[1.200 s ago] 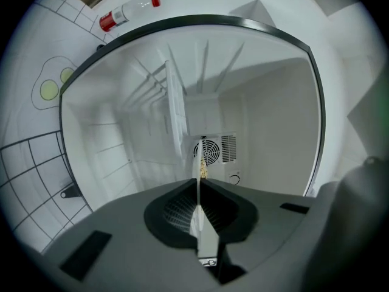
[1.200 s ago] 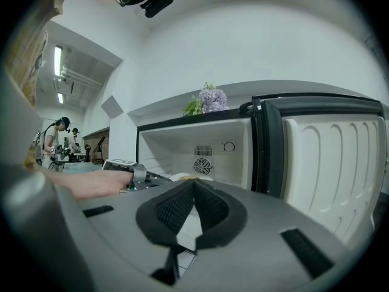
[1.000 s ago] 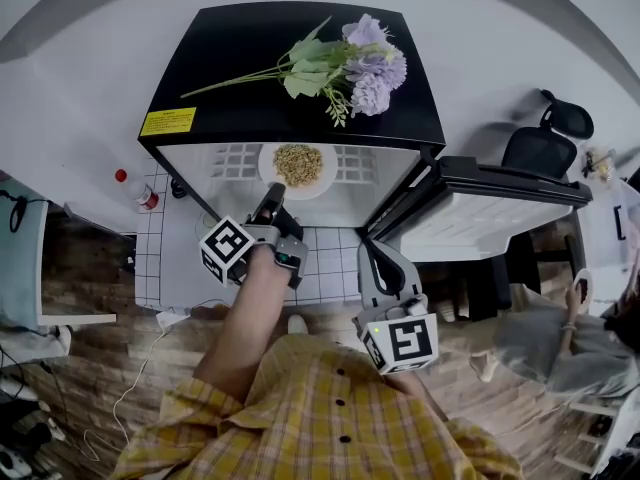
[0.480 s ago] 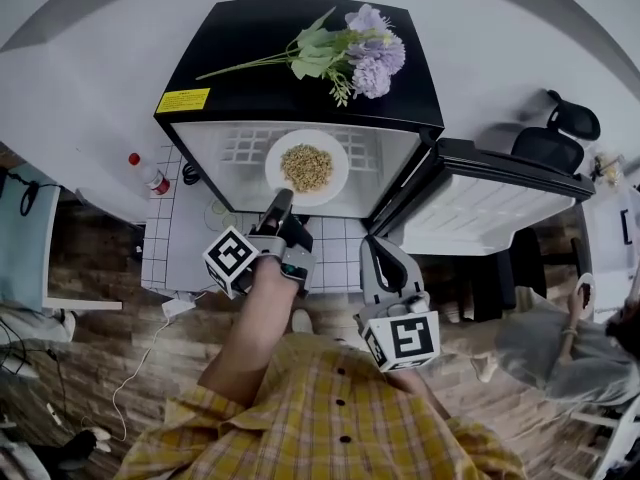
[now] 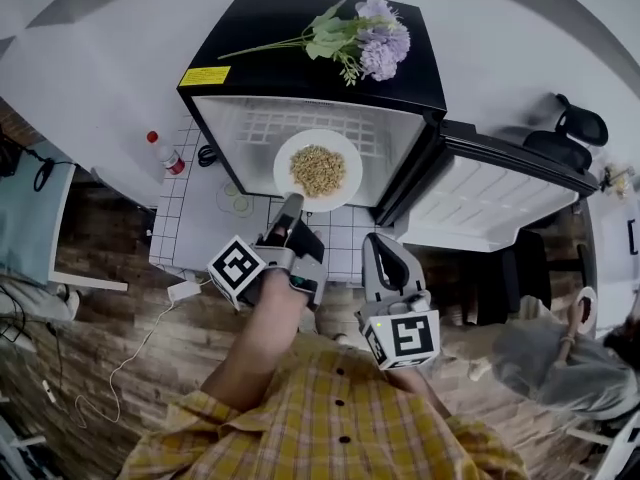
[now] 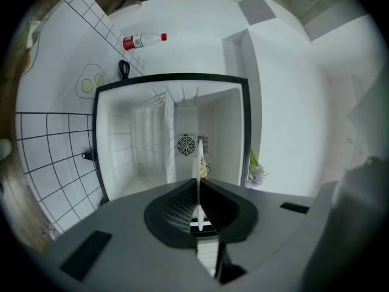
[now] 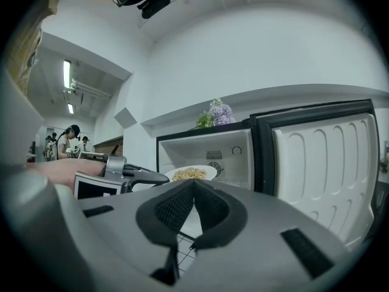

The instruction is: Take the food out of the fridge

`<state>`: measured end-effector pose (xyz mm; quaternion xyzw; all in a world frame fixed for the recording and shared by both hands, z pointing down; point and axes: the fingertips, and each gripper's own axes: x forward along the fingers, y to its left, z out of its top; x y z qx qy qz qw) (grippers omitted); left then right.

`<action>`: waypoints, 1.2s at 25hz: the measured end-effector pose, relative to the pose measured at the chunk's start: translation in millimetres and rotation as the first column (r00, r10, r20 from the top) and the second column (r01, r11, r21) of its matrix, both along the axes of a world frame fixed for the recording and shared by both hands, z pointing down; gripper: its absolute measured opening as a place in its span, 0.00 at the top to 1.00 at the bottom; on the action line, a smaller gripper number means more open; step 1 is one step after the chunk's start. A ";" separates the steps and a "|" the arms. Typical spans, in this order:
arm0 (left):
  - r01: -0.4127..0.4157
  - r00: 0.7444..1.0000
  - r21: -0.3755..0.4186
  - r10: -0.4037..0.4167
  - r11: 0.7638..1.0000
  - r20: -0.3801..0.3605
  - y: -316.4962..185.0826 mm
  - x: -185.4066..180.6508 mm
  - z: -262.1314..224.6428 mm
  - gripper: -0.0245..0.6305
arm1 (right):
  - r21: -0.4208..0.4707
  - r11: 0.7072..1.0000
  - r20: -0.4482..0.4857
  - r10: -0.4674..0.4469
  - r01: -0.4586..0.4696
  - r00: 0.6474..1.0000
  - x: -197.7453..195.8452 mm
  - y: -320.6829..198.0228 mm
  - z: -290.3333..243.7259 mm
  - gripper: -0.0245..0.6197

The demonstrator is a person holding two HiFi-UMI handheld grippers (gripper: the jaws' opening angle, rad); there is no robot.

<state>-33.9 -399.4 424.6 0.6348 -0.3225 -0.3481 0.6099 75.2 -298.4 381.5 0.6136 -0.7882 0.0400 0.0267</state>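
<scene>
A black fridge (image 5: 300, 68) stands open on white tiles before us. Our left gripper (image 5: 290, 206) pinches the rim of a white plate (image 5: 285, 163) of brownish food (image 5: 318, 171) at the fridge's mouth. Our right gripper (image 5: 383, 258), jaws pressed together and empty, hangs near the open door (image 5: 490, 193).

The yellow label (image 5: 204, 75), upper left in the head view, is unreadably small. The left gripper view shows the plate (image 6: 198, 163) only edge-on.
</scene>
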 end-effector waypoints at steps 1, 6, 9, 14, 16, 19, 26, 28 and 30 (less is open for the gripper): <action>0.004 1.000 -0.001 -0.004 1.000 -0.002 6.1 -1.0 -1.4 0.93 | -0.001 1.000 0.008 -0.007 0.007 1.000 -1.2 2.8 0.2 0.95; 0.020 0.999 -0.009 -0.020 1.000 -0.027 35.6 -3.9 -7.2 0.93 | -0.005 0.999 0.021 -0.032 0.032 0.999 -6.0 14.9 2.4 0.95; 0.029 0.999 -0.015 -0.030 0.999 -0.044 53.5 -7.4 -10.3 0.93 | -0.011 0.999 0.030 -0.042 0.043 0.999 -7.4 21.6 4.6 0.95; 0.050 0.997 -0.013 -0.051 0.999 -0.055 78.7 -14.5 -16.2 0.93 | -0.018 0.999 0.028 -0.048 0.048 0.998 -5.9 31.4 7.9 0.95; 0.060 0.996 -0.011 -0.060 0.998 -0.061 87.2 -17.6 -18.6 0.93 | -0.014 0.998 0.023 -0.053 0.054 0.998 -6.9 35.0 6.7 0.95; 0.074 0.995 -0.007 -0.075 0.997 -0.065 98.9 -21.7 -20.9 0.93 | -0.006 0.998 0.023 -0.061 0.061 0.998 -8.9 40.8 5.0 0.95; 0.099 0.993 -0.011 -0.100 0.995 -0.069 121.0 -28.7 -21.2 0.93 | 0.005 0.997 0.022 -0.077 0.077 0.997 -14.3 53.2 4.1 0.95; 0.100 0.993 -0.011 -0.101 0.995 -0.068 125.9 -28.8 -21.0 0.93 | 0.002 0.997 0.026 -0.082 0.082 0.996 -15.2 55.1 4.9 0.95; 0.099 0.992 -0.016 -0.100 0.995 -0.071 130.3 -28.5 -20.2 0.93 | 0.004 0.997 0.028 -0.084 0.083 0.996 -15.5 57.2 4.4 0.95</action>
